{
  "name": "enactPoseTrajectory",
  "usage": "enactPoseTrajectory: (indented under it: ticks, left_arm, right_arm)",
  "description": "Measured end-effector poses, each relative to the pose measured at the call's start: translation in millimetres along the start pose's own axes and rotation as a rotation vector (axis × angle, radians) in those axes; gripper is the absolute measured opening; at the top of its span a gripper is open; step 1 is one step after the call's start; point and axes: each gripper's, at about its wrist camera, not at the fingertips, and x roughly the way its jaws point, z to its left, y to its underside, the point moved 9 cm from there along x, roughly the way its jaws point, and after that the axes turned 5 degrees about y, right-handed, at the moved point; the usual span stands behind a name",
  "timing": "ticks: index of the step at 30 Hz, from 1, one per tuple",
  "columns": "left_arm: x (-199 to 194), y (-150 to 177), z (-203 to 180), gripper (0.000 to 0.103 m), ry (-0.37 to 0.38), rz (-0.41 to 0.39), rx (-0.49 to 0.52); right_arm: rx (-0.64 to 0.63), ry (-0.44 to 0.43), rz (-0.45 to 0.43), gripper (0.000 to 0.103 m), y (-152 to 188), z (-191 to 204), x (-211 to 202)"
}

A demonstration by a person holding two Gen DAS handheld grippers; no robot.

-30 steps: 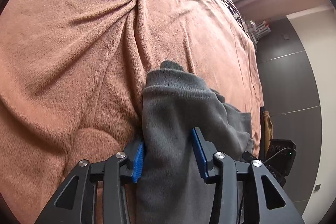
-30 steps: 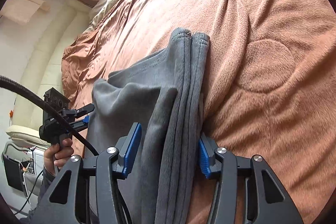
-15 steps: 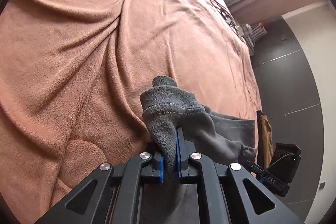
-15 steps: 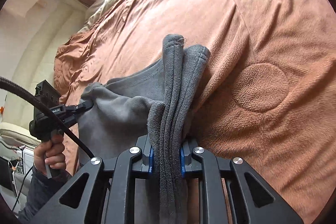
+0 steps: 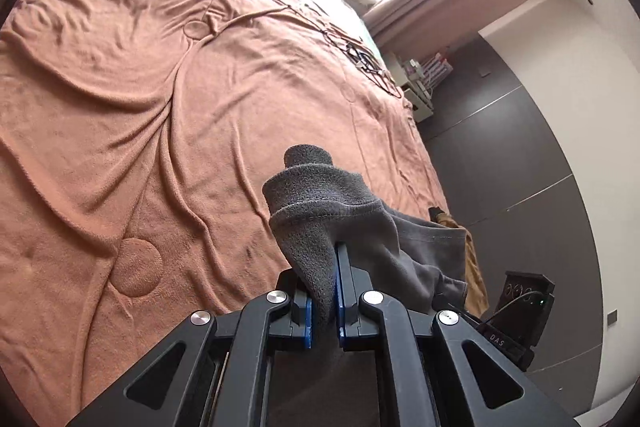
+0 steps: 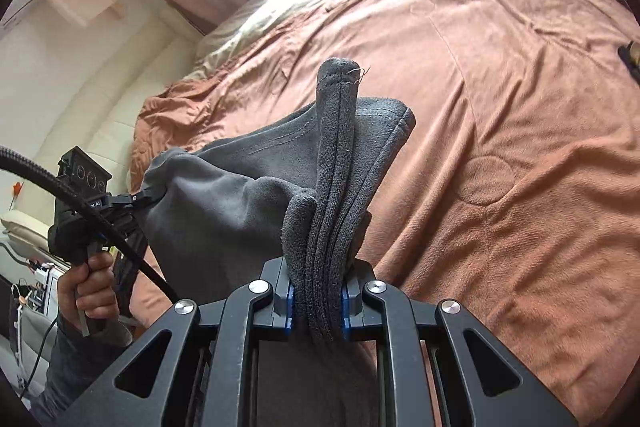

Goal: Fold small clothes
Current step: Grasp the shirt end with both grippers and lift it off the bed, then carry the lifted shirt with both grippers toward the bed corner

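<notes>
Right wrist view, lower centre: right tongs (image 6: 317, 301) pinching a bunched edge of the dark grey fleece garment (image 6: 240, 199); left tongs (image 5: 325, 291) pinching another edge. Lifting step, probably; next, lay it flat on the rust-brown bed blanket (image 6: 500, 107).

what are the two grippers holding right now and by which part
Both hold the dark grey fleece garment: left gripper pinches one hemmed corner, right gripper a bunched edge.

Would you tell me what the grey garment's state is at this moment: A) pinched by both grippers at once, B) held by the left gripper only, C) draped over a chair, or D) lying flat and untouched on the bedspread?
A: the left gripper and right gripper each clamp a bunch of the grey garment.
</notes>
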Motion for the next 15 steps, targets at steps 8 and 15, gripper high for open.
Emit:
enactPoseTrajectory:
  ticks: [8, 15]
  left_arm:
    - [-40.0, 9.7, -61.9, 0.008, 0.043, -0.05, 0.083]
    - [-69.4, 26.9, -116.8, 0.008, 0.097, -0.085, 0.152]
  right_arm:
    - [-0.048, -0.002, -0.086, 0.012, 21.5, 12.7, -66.4]
    - [-0.083, -0.004, -0.184, 0.012, 35.9, 21.7, -131.6]
